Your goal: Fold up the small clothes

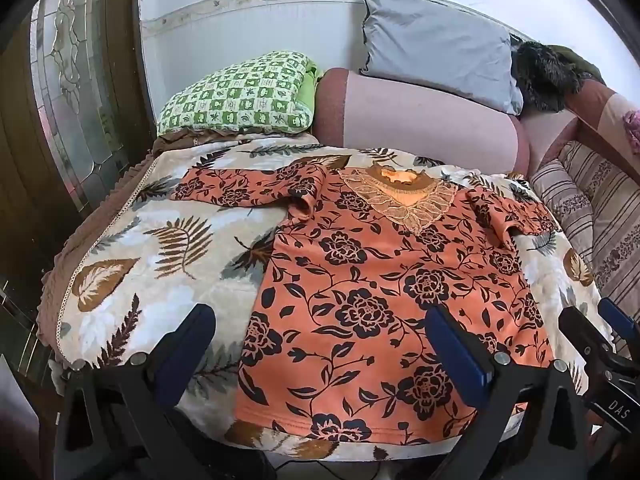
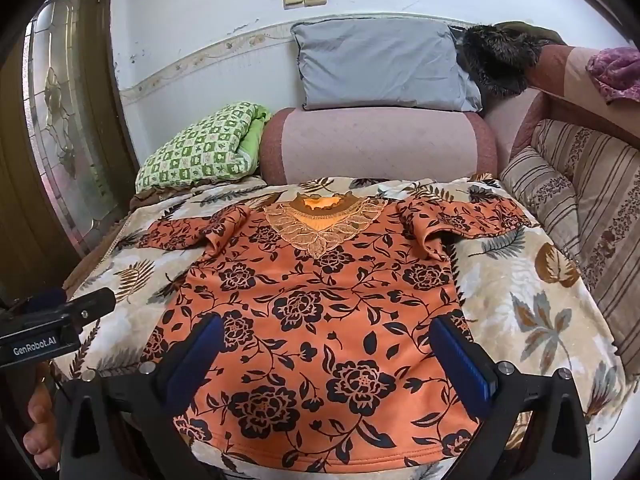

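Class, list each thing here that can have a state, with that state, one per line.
Orange floral shirt: unfolded, spread flat, front up.
Sleeves: both spread outward.
Leaf-print blanket: spread under the shirt.
Left gripper: open, holding nothing.
Right gripper: open, holding nothing.
Grey pillow: leaning against the wall.

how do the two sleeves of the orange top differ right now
The left sleeve lies stretched out long and mostly flat, reaching toward the blanket's brown edge. The right sleeve looks shorter and more bunched, with a raised fold at the shoulder. Both share the black floral print and rest on the blanket.
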`<state>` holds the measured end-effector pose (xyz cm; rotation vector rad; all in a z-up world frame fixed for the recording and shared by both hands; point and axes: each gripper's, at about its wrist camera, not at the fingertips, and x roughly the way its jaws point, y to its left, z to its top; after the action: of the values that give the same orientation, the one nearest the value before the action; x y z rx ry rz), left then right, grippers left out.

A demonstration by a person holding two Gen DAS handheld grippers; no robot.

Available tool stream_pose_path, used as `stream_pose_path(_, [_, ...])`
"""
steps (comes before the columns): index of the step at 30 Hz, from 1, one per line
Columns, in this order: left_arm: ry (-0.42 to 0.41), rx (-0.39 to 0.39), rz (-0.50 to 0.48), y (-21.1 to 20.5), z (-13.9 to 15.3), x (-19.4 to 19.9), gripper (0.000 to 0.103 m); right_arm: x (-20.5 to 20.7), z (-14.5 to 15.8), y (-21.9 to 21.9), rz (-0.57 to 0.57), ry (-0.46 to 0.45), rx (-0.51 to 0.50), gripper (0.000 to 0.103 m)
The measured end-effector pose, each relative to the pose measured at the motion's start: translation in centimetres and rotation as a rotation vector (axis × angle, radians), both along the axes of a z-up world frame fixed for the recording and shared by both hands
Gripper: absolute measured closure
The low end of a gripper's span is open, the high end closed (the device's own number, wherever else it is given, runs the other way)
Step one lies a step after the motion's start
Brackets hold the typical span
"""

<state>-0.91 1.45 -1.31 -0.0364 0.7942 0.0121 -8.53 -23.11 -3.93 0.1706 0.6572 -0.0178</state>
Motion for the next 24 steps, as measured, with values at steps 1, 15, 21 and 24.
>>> stream_pose_path(1, [0.002, 0.0, 0.0, 0.01, -0.08, 0.02, 0.0, 0.01, 0.01, 0.02, -0.002, 0.001, 0.001, 0.0])
stream_pose_path(15, [0.012, 0.001, 0.006, 0.01, -0.5, 0.14, 0.0, -0.37, 0.23, 0.01, 0.0, -0.002, -0.001, 0.0])
stream_pose_path(21, [0.017, -0.002, 0.008, 0.09, -0.6, 0.14, 0.0, -0.32, 0.19, -0.07, -0.001, -0.003, -0.002, 0.0])
stream_pose_path(24, [0.015, 0.0, 0.007, 0.09, -0.63, 0.11, 0.0, -0.3, 0.21, -0.08, -0.002, -0.002, -0.001, 0.0])
